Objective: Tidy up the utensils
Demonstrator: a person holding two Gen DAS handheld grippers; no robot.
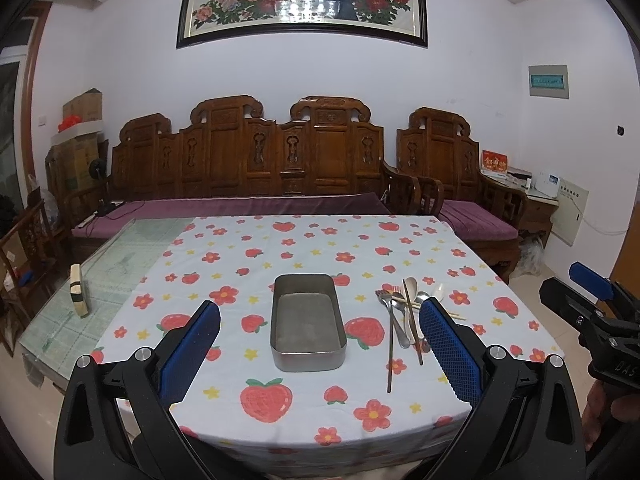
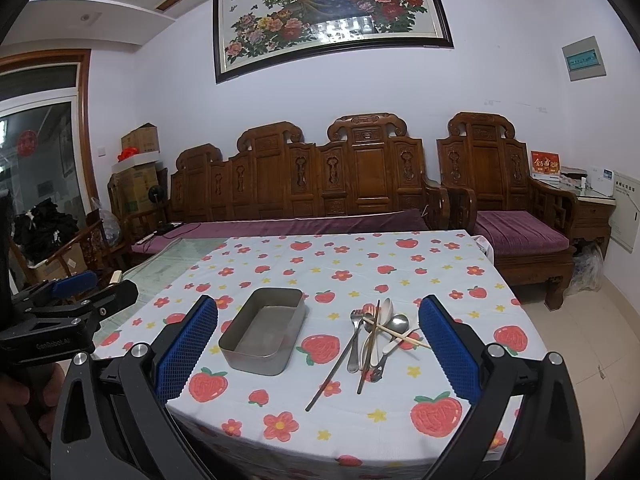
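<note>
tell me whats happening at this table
A person holds a two-finger tool in each hand, facing a table with a strawberry-print cloth. Both the left tool and the right tool are open and hold nothing. A metal tin sits empty, and beside it lies a loose pile of utensils: forks, spoons and chopsticks. Sorting has not started.

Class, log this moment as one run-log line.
left gripper: open, empty | right gripper: open, empty | metal tin: empty | utensil pile: beside tin, untouched

We saw a strawberry-print tablecloth (image 1: 304, 240), carved wooden sofa (image 1: 256, 160) behind it, framed peacock painting (image 2: 332, 12) above, stacked cardboard boxes (image 2: 138, 176) leftward.
</note>
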